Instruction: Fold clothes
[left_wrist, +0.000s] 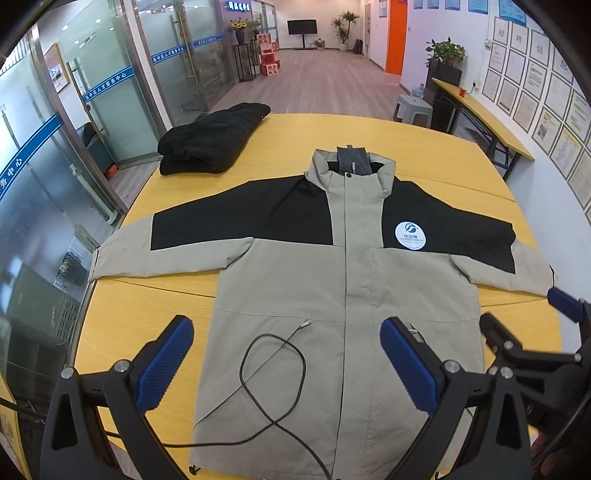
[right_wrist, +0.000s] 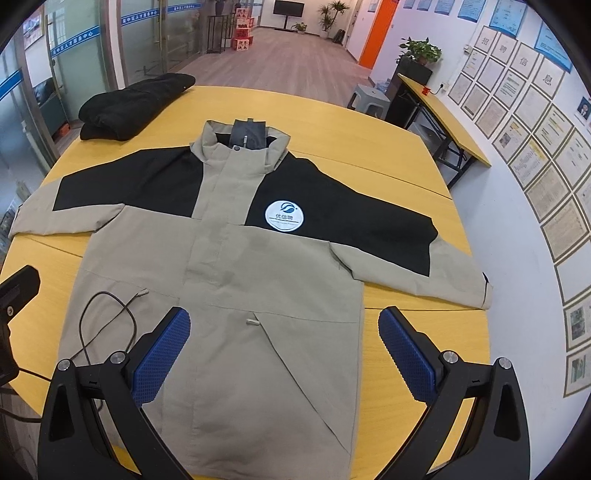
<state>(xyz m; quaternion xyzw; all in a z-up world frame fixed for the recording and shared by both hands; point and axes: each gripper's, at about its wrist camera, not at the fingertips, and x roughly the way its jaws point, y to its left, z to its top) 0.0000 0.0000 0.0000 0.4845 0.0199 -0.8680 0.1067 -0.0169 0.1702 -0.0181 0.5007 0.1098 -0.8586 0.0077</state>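
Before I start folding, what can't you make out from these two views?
- Jacket hem: cut off by the bottom edge and gripper bodies, both views.
- Cable ends: run out of frame, left wrist view.
- Badge text: too small.
- Black garment: bundled, type unclear.

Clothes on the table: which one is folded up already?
The black garment at the table's far left corner is already bundled up. The beige-and-black jacket still lies spread flat, sleeves out.
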